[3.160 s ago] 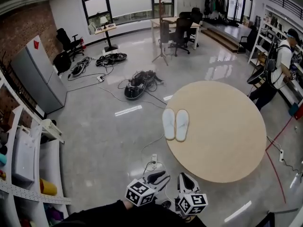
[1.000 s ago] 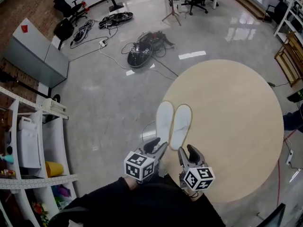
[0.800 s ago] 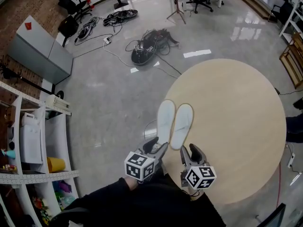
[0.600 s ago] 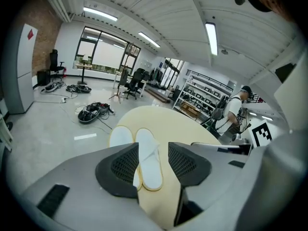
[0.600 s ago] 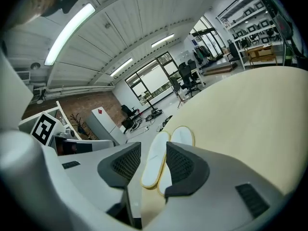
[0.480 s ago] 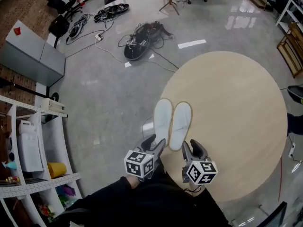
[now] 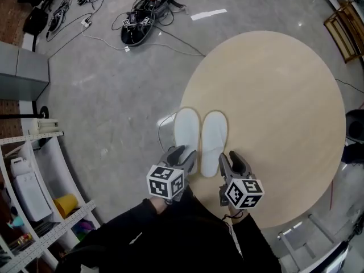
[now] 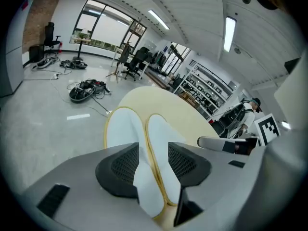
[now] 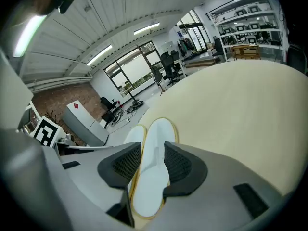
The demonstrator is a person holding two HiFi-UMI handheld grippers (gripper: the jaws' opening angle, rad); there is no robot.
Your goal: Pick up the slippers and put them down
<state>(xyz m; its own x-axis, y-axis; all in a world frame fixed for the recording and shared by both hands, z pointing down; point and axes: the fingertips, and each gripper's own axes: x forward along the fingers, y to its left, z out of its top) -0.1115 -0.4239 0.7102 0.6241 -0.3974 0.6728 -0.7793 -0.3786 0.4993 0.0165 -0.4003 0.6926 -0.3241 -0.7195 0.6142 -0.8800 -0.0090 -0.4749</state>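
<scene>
Two white slippers with yellow edging lie side by side on the round beige table (image 7: 284,95), near its left front edge. The left slipper (image 7: 186,132) has its heel between the jaws of my left gripper (image 7: 181,157), which have just been opening. In the left gripper view this gripper (image 8: 151,166) stands open over that slipper (image 8: 124,131), pads apart from it. My right gripper (image 7: 232,162) stands open over the heel of the right slipper (image 7: 214,138). In the right gripper view that slipper (image 9: 159,134) runs between the jaws of the right gripper (image 9: 153,166).
A heap of black cables and gear (image 7: 139,24) lies on the grey floor beyond the table. White shelves (image 7: 28,169) with a yellow tub (image 7: 67,203) stand at the left. A wooden rack (image 7: 344,19) is at the top right. A person (image 8: 248,112) stands by far shelves.
Both grippers have come forward and down to the slippers' heels. The head view now looks more steeply down, with the table nearer.
</scene>
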